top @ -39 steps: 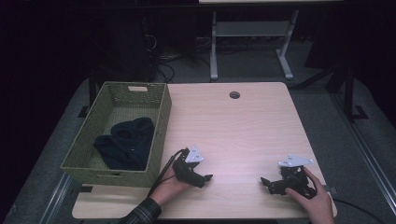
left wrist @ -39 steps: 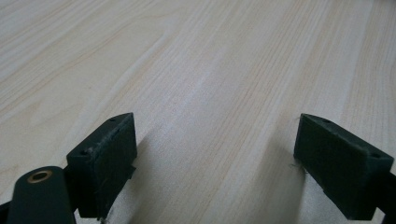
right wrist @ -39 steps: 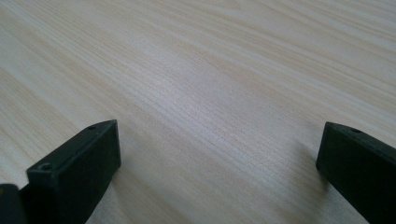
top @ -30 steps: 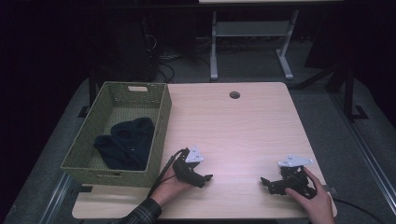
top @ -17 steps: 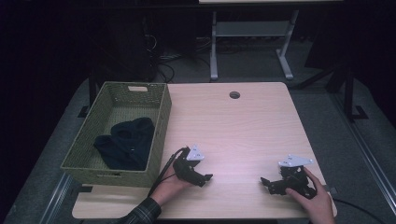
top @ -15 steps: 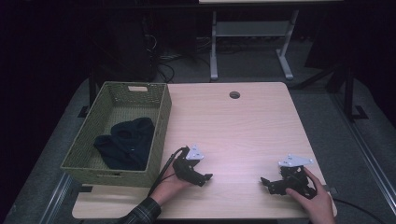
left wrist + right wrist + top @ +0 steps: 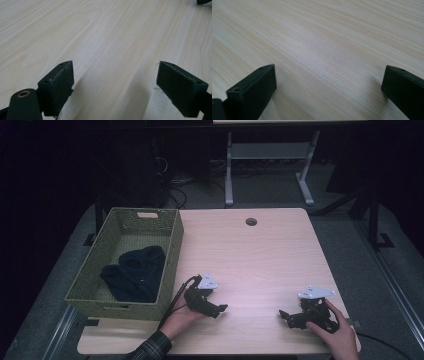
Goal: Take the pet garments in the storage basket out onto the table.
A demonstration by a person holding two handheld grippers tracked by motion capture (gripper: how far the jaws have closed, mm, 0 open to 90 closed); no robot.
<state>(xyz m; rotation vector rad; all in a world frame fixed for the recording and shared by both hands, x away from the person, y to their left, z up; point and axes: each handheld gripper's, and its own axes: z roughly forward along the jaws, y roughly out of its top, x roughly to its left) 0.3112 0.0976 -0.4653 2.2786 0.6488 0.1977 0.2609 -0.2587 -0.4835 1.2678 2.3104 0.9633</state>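
Observation:
My left gripper rests low on the pale wooden table near its front edge, just right of the basket, held by a hand in a plaid sleeve. In the left gripper view its jaws stand wide apart over bare wood, so this gripper is open with nothing between the pads. My right gripper lies near the front right of the table, pointing left. Its own view shows the right gripper open too, only wood grain between the jaws.
A green woven basket stands at the table's left side and holds dark cloth. A round cable hole sits near the table's far edge. Beyond the table are a white desk frame and dark floor.

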